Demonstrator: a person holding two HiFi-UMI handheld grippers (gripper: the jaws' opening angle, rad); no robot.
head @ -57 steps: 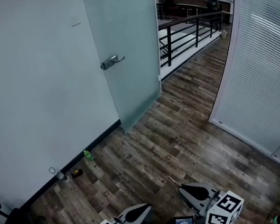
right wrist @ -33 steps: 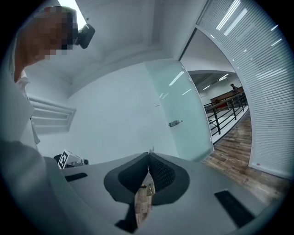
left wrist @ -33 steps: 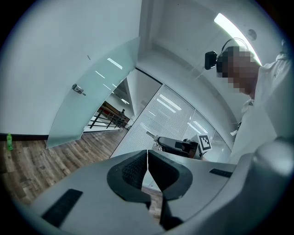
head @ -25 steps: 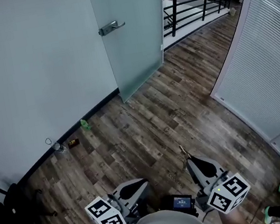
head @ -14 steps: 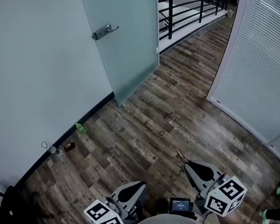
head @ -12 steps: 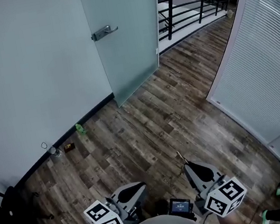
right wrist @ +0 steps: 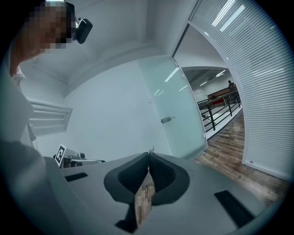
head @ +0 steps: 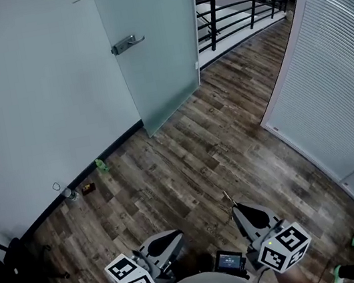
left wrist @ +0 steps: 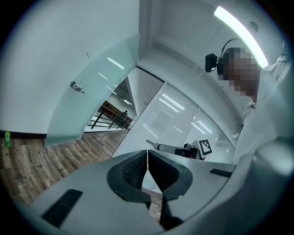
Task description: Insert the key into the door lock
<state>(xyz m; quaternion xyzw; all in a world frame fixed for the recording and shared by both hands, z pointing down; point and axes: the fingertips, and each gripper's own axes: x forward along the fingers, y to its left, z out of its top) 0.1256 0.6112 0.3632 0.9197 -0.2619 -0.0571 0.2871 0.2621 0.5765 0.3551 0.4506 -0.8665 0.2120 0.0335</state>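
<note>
A frosted glass door [head: 161, 52] stands ajar far ahead, with a metal lever handle [head: 126, 43] near its left edge. The lock is too small to make out. My right gripper [head: 235, 207] is low in front of the body, shut on a small key [head: 226, 196] whose tip pokes out past the jaws. The right gripper view shows the key [right wrist: 150, 149] above the closed right gripper [right wrist: 149, 155], aimed toward the door handle [right wrist: 167, 120]. My left gripper [head: 177, 237] is beside it, shut with nothing between its pads [left wrist: 138, 170].
A white wall [head: 33, 95] runs left of the door. A black railing [head: 241, 4] lies beyond the doorway. A curved wall of blinds [head: 335, 75] closes the right side. A green bottle [head: 102, 165] and a clear bottle [head: 69, 193] stand by the skirting. A chair [head: 9, 268] is at lower left.
The door and handle have drifted a little left in the head view. Both grippers keep the same pose low in front of the body and stay shut.
</note>
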